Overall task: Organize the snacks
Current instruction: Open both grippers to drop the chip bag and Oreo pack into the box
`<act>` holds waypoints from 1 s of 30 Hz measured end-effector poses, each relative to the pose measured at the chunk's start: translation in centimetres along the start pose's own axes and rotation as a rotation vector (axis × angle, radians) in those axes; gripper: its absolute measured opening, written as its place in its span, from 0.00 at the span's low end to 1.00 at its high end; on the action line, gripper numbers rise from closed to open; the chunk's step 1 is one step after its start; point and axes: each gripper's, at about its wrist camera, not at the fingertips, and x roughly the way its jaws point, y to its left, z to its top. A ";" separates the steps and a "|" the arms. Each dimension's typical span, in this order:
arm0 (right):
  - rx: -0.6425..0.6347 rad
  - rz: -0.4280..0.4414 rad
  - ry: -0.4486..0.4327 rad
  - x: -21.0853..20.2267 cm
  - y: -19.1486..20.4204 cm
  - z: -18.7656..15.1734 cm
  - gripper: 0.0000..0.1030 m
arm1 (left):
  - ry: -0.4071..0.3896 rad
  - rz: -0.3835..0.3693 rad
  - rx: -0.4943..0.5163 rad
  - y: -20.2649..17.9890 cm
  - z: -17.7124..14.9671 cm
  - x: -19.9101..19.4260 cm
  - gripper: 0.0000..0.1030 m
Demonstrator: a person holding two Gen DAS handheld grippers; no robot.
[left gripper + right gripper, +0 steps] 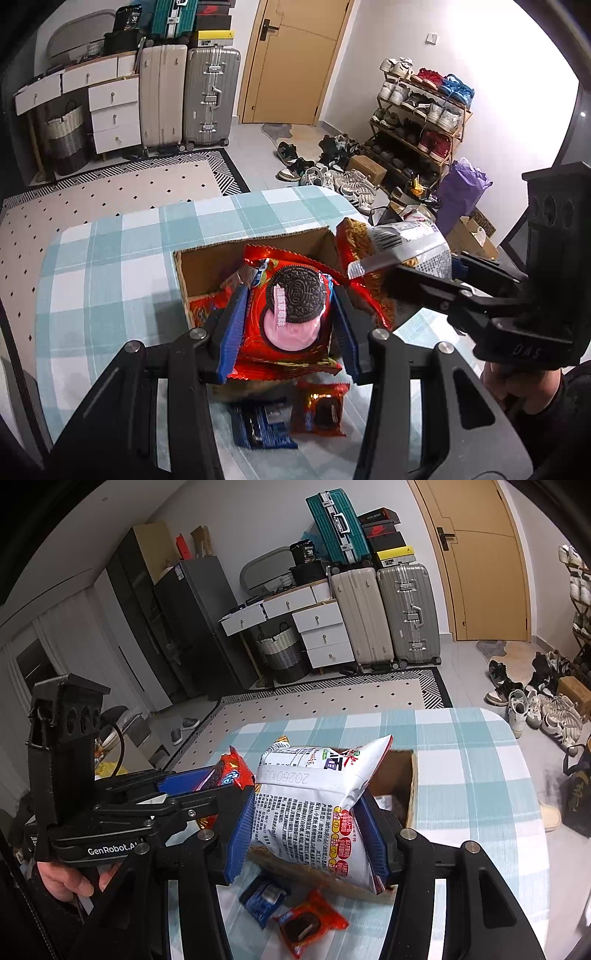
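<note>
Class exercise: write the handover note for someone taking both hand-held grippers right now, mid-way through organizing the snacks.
Left hand-held gripper: shut on a red Oreo pack, above the cardboard box.
Right hand-held gripper: shut on a white-backed snack bag, also above the box.
Done: at least one red packet lies inside the box.
Left: place both held packs; a small blue pack and a small red pack remain on the checked tablecloth.

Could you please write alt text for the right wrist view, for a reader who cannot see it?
The right hand-held gripper clamps a white printed snack bag above an open brown cardboard box on a table with a teal-and-white checked cloth. At left, the left hand-held gripper holds a red cookie packet.
</note>
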 end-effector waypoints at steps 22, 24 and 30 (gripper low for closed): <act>0.044 -0.056 0.087 7.5 -4.5 0.2 0.56 | 0.110 -0.015 -0.036 4.2 1.2 10.7 0.53; 0.058 -0.046 0.085 7.5 -4.9 0.2 0.56 | 0.098 -0.006 -0.046 4.3 1.1 10.5 0.69; 0.059 -0.069 0.047 5.4 -5.1 -0.1 0.56 | 0.065 0.013 -0.063 4.4 0.8 8.7 0.70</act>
